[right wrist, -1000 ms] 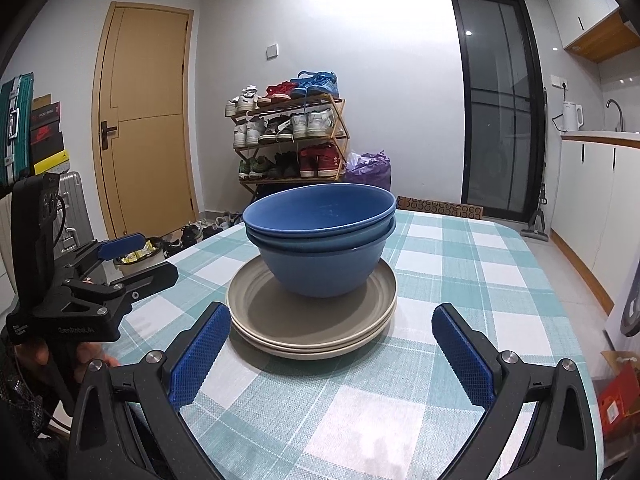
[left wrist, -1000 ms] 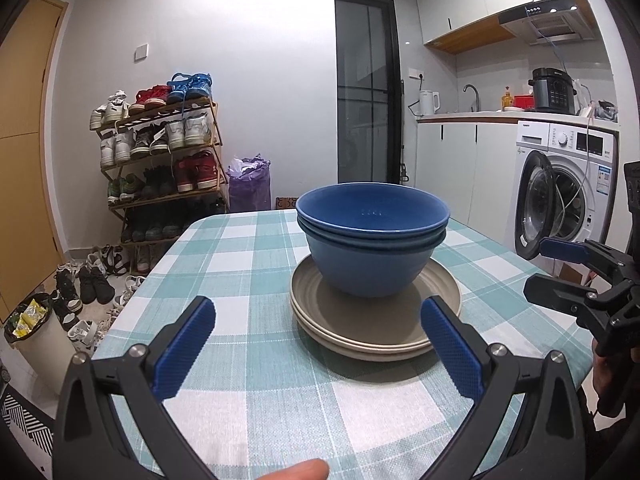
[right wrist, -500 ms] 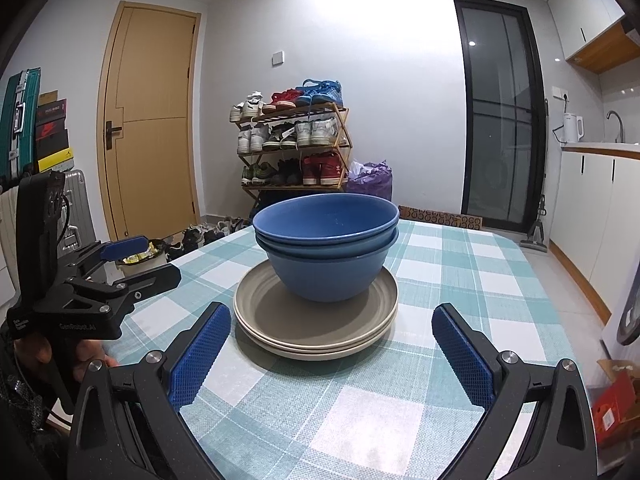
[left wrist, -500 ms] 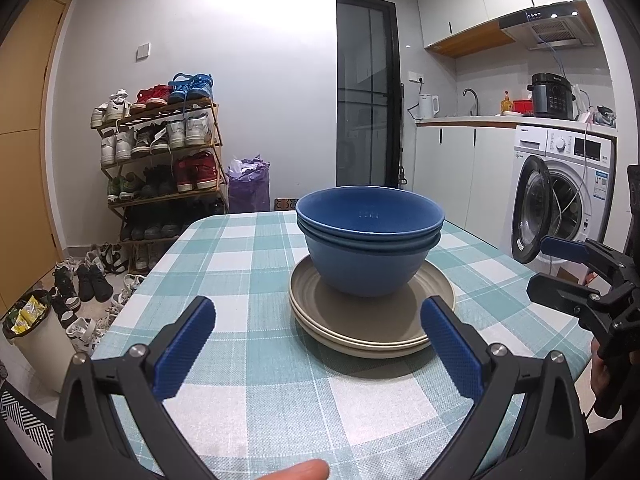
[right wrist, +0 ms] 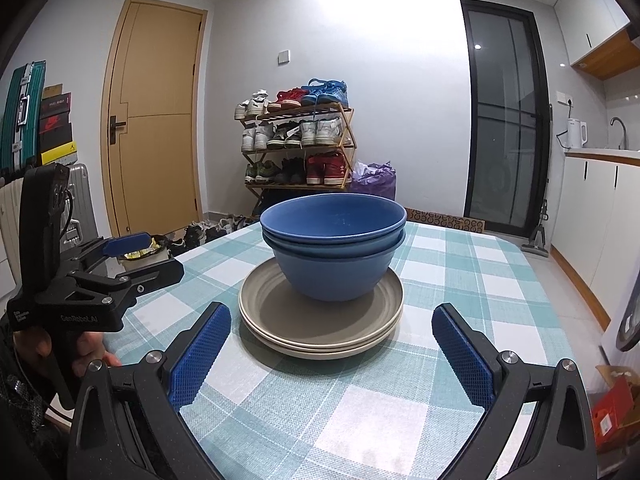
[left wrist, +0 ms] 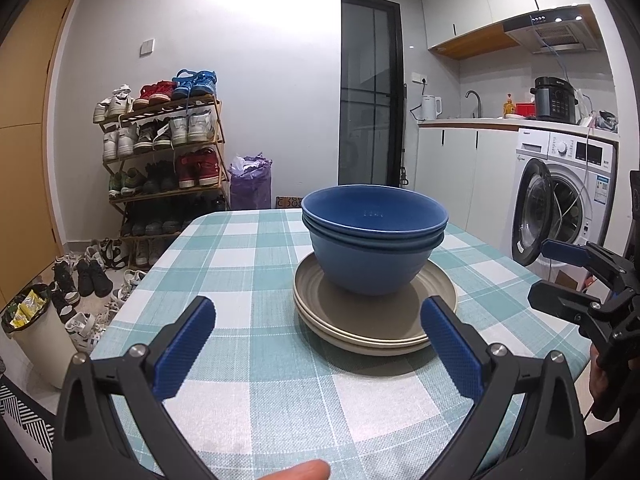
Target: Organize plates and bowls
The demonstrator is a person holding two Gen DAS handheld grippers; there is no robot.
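Two nested blue bowls sit on a stack of beige plates in the middle of the table with the teal checked cloth. My left gripper is open and empty, short of the stack on the near side. In the right wrist view the bowls and the plates lie ahead of my right gripper, which is open and empty. Each gripper shows in the other's view, the right one at the right edge, the left one at the left.
A shoe rack and shoes on the floor stand beyond the table's left side. A bin is at the lower left. A washing machine with its door open and a kitchen counter are at the right. A wooden door is behind.
Both grippers have drawn back a little from the stack and dropped lower, so the bowls and plates look smaller. Both stay open. The stack has not moved.
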